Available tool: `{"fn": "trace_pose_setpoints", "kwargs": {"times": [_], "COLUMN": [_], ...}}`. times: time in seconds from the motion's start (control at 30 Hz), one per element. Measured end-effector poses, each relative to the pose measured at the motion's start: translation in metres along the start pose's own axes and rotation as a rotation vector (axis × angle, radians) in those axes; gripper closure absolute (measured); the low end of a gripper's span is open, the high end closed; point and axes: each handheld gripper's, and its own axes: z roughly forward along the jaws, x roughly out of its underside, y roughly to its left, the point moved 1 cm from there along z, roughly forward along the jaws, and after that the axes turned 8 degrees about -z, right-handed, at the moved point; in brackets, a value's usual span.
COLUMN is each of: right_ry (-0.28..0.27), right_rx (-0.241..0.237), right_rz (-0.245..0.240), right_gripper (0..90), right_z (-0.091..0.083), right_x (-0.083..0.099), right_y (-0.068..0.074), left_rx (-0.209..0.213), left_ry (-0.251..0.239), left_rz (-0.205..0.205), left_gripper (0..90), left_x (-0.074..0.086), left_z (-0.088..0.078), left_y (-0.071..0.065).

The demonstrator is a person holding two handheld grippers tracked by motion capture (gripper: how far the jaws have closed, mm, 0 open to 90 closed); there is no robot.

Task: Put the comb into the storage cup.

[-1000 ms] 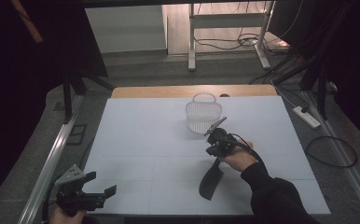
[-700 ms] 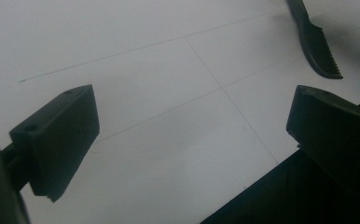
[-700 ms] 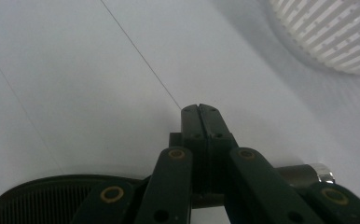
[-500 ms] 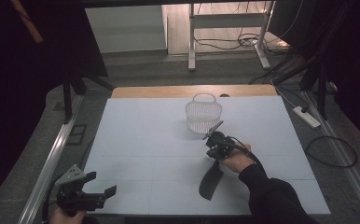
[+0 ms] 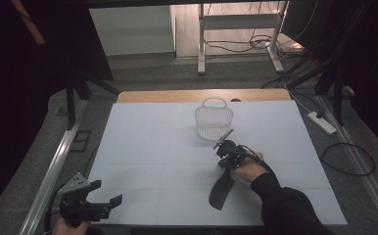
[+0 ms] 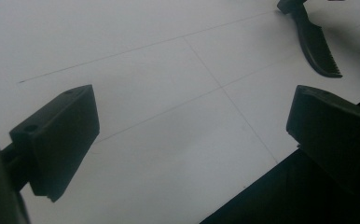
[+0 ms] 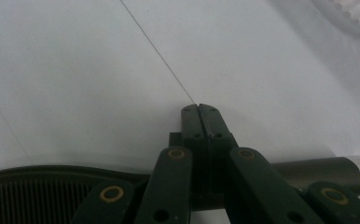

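Spatula (image 5: 222, 188) lies on worktop (image 5: 148, 147) at 6 o'clock of basket (image 5: 213, 122), its handle clamped in right gripper (image 5: 224, 147) fingers, pressed tight. Left gripper (image 5: 109, 201) fingers stand wide, empty. Judgement: lift level, keep grip firm, clear basket rim before tipping in.

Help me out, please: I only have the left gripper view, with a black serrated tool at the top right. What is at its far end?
Observer: The right gripper sits across the black tool, jaws shut tip to tip.
Operator: Does it have a handle?
Observer: Yes, a grey metal handle sticks out on the side opposite the slotted head.
Operator: Is there anything beyond that?
Observer: A white basket stands upright just past the handle's tip.
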Motion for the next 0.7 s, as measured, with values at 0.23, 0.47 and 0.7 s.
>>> {"fn": "trace_pose_setpoints", "kwargs": {"times": [0.23,0.47,0.7], "right_ry": [0.002,0.001,0.005], "right_rx": [0.008,0.004,0.004], "right_rz": [0.017,0.045,0.071], "right_gripper": [89.3,89.4,89.3], "right_z": [-0.003,-0.007,-0.009], "right_x": [0.008,0.017,0.025], "right_y": [-0.005,-0.011,-0.018], "left_rx": [0.000,-0.001,0.000], "left_ry": [0.000,0.000,0.000], "left_rz": [0.001,0.001,0.001], "left_gripper": [3.6,3.6,3.6], "left_x": [0.000,0.000,0.000], "left_z": [0.000,0.000,0.000], "left_y": [0.000,0.000,0.000]}}
